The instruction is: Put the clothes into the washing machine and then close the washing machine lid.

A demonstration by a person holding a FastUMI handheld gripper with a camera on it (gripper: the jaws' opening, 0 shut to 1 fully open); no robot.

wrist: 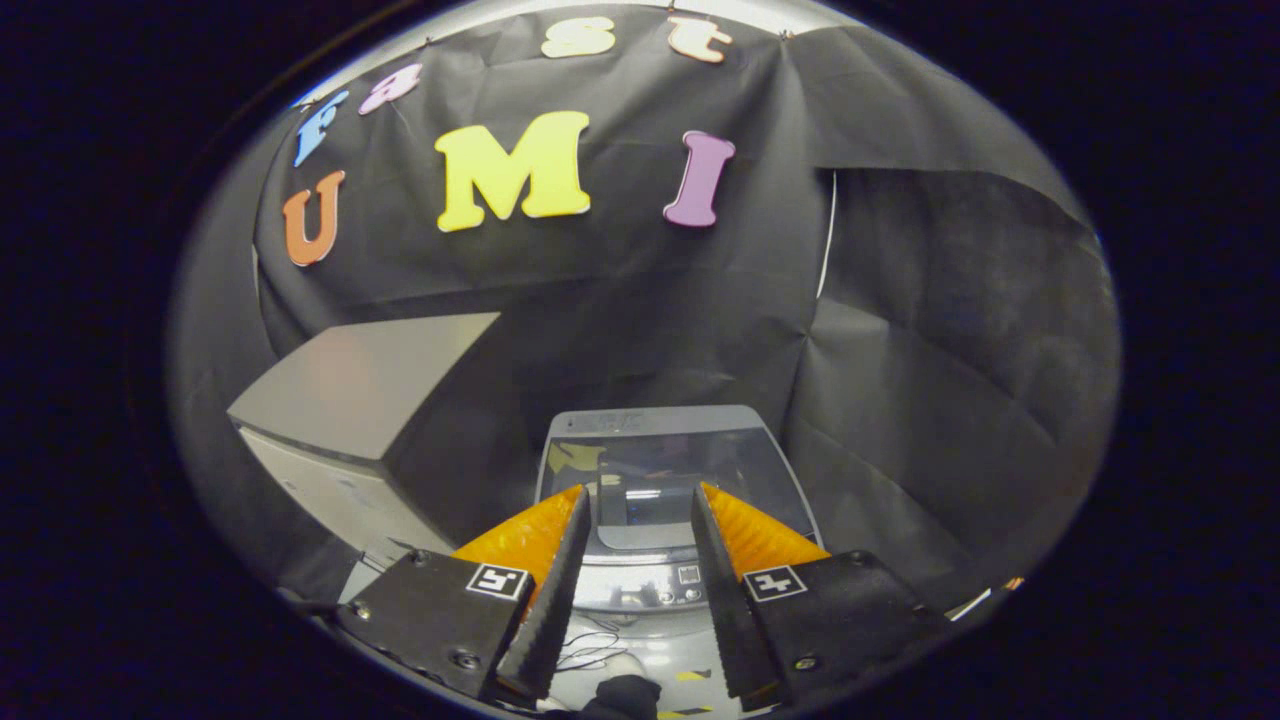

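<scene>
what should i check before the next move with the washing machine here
1. Gripper jaws open and holding nothing: ok.
2. Washing machine just ahead, lined up between the jaws: ok.
3. Washing machine lid down over the tub, so it needs lifting before loading: not ok.
4. Clothes located: cannot tell; a dark item lies below the jaws, unclear what it is.
5. Grey cabinet beside the machine stands apart from the lid: ok.

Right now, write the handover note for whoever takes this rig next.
Gripper: fingers apart, holding nothing, aimed at the washing machine just ahead.
Washing machine: its lid looks down, window facing up; control panel sits between the fingers.
Grey box stands beside the machine.
Clothes: cannot tell whether any are inside; the dark lump below the fingers is unclear.
Left: check for clothes to load, confirm the lid is shut.
</scene>
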